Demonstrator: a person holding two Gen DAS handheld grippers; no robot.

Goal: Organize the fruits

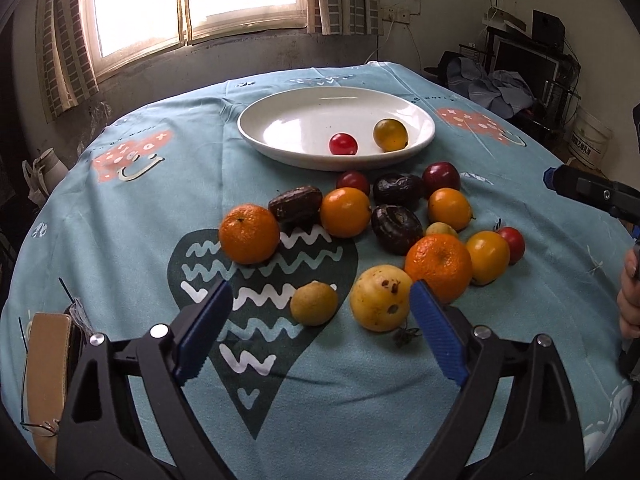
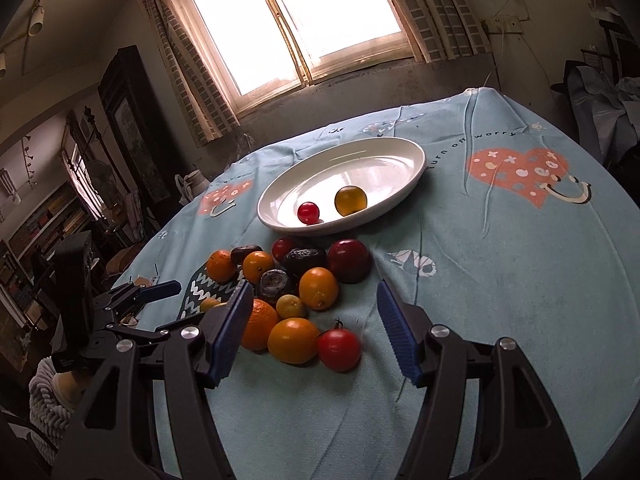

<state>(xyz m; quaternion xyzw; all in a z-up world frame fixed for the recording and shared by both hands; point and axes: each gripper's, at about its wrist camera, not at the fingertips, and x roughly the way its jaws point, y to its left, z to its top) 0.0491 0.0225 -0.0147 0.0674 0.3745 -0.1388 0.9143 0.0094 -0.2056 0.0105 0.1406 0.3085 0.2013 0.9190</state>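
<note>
A white oval plate [image 1: 280,120] at the far side of the table holds a small red tomato [image 1: 343,144] and a yellow-green fruit [image 1: 390,135]. In front of it on the blue cloth lies a pile of tangerines [image 1: 249,233], orange fruits, dark wrinkled fruits [image 1: 396,229], red plums and tomatoes. My left gripper [image 1: 320,292] is open, low over the near edge of the pile, with a small yellow fruit [image 1: 313,303] and a spotted yellow fruit [image 1: 380,298] just beyond its tips. My right gripper [image 2: 314,286] is open too, with a red tomato [image 2: 339,349] and an orange fruit [image 2: 293,340] lying untouched between its fingers.
A tan glasses case [image 1: 44,368] with spectacles lies at the table's near-left edge. A person's hand [image 1: 630,300] shows at the right border. A white jug [image 1: 48,168] stands beyond the left table edge. Bare cloth [image 2: 500,260] spreads right of the pile.
</note>
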